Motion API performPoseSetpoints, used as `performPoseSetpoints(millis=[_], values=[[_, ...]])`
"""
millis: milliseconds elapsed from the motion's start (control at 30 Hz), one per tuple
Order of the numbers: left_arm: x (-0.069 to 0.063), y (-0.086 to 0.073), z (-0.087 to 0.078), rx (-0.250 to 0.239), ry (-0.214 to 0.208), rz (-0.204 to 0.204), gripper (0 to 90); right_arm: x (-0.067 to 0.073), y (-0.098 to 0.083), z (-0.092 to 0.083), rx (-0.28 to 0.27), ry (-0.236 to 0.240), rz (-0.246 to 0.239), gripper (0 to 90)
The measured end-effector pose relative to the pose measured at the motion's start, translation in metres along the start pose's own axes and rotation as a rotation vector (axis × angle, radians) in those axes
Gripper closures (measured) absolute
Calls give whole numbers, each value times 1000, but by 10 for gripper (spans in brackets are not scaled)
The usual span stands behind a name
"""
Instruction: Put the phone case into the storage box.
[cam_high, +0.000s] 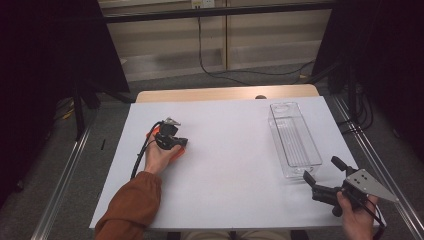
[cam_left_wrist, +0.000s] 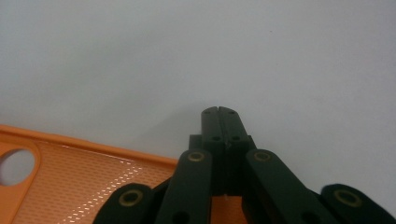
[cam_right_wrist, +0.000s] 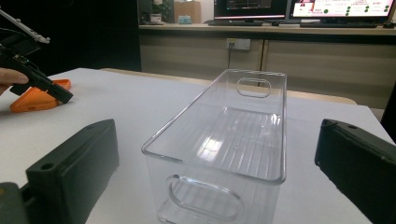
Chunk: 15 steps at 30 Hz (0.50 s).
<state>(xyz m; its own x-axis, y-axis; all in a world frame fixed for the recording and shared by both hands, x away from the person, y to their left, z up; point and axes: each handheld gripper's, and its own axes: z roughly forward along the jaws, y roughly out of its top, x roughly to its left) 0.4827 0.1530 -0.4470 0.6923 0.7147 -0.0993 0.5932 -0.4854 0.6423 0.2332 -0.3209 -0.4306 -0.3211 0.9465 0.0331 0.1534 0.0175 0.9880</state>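
My left gripper (cam_high: 181, 142) lies low over the left half of the white table (cam_high: 225, 165), its jaws pressed together with nothing between them. In the left gripper view its tips (cam_left_wrist: 219, 112) reach past the rim of a flat orange tray (cam_left_wrist: 70, 177) with a cut-out handle hole, out over bare table. The orange tray (cam_high: 177, 152) shows under the hand. A clear plastic bin (cam_high: 295, 140), long and empty, stands at the right. My right gripper (cam_high: 323, 169) is held open just short of the bin's near end. The clear bin (cam_right_wrist: 224, 140) sits ahead between the wide jaws.
The table's far edge is a wooden strip (cam_high: 225, 93). Metal rails (cam_high: 65, 175) run along the floor on both sides. A black cable (cam_high: 141, 155) trails from the left gripper. In the right gripper view the left gripper (cam_right_wrist: 58, 93) and the orange tray (cam_right_wrist: 39, 99) show far off.
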Motion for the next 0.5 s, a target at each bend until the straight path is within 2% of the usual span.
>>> performPoseSetpoints(millis=[200,500], values=[[-1,-5,-3,-10,-14,-9,900,0,0,0,2,-1,0,0],[-3,-7,-7,8,-22,-12,900,0,0,0,-1,2,2,0]])
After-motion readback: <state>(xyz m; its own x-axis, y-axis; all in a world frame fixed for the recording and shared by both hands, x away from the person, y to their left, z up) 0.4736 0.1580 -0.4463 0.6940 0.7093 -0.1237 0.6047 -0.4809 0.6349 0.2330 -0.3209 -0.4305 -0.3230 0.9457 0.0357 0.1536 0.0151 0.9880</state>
